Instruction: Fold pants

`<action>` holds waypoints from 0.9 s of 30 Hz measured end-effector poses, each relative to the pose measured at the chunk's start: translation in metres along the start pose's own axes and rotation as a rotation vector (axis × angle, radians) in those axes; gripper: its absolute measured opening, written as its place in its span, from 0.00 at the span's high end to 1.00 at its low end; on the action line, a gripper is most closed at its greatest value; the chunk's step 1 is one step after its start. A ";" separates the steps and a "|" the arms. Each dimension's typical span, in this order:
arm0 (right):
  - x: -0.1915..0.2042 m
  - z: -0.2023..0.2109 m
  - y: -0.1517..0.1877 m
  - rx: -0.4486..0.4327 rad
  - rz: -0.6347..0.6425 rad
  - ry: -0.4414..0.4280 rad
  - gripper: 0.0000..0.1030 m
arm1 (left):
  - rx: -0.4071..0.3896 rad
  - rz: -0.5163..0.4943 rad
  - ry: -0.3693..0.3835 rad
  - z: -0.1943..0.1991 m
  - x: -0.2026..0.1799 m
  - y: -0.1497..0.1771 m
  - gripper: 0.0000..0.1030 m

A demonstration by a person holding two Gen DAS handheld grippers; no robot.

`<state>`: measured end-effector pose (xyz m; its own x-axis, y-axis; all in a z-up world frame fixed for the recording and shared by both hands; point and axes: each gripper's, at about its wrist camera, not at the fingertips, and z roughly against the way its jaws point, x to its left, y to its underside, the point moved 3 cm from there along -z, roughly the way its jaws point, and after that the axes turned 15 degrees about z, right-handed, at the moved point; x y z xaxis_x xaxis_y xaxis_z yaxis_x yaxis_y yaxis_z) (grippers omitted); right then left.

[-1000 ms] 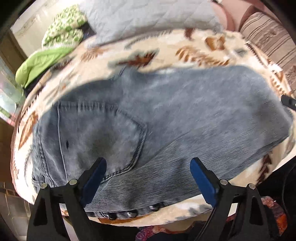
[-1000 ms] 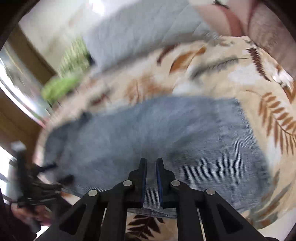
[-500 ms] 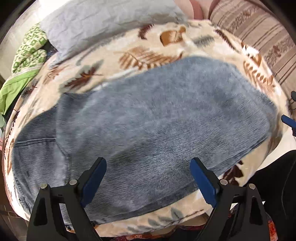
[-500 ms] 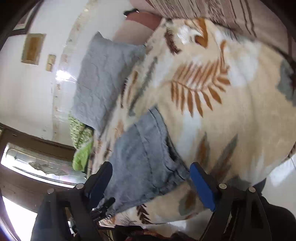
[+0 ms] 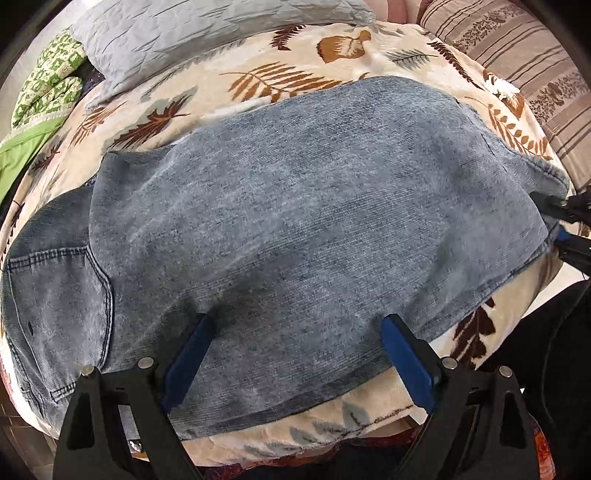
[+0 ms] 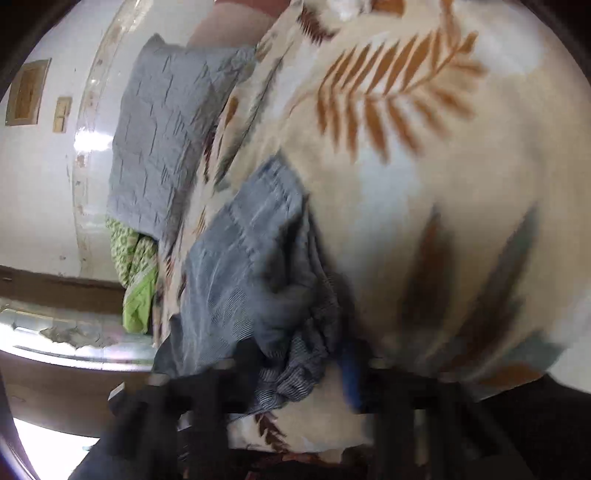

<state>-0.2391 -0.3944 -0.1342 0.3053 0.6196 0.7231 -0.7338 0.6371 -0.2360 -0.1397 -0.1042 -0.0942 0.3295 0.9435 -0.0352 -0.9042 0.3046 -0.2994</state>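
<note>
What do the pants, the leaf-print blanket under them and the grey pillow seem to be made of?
Pants: washed blue-grey denim, judging by the ribbed weave and stitched pocket seams.
Blanket: likely plush fleece, with a soft matte nap.
Pillow: looks like quilted, crinkled woven cloth.

Left gripper (image 5: 295,354): jaws spread wide, pointing steeply down, nothing between the pads. Right gripper (image 6: 295,373): motion-blurred, rolled sideways, jaws have just been closing, with bunched denim between them; can't tell if the pads actually press on it.
</note>
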 end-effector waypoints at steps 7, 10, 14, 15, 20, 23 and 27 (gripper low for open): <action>0.045 0.021 -0.014 -0.121 0.117 0.019 0.75 | -0.025 0.097 0.050 0.023 0.030 0.004 0.09; 0.084 0.023 -0.017 -0.130 0.201 0.000 0.75 | -0.045 0.173 0.085 0.035 0.053 0.000 0.09; 0.148 0.006 -0.011 -0.101 0.326 -0.052 0.75 | -0.096 0.248 0.101 0.054 0.087 -0.002 0.09; 0.159 0.002 -0.008 -0.086 0.357 -0.061 0.75 | -0.111 0.265 0.097 0.059 0.097 -0.002 0.09; 0.223 -0.048 0.014 0.019 0.536 -0.037 0.75 | -0.165 0.346 0.070 0.074 0.145 -0.001 0.09; 0.247 -0.085 0.027 0.105 0.591 -0.050 0.75 | -0.189 0.393 0.055 0.082 0.175 0.005 0.09; 0.264 -0.131 0.049 0.223 0.677 0.043 0.70 | -0.203 0.463 0.038 0.087 0.210 0.018 0.09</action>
<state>-0.1149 -0.1396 -0.0399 -0.2409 0.8665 0.4371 -0.8760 -0.0003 -0.4823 -0.1101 0.1103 -0.0240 -0.0799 0.9670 -0.2419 -0.8882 -0.1792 -0.4232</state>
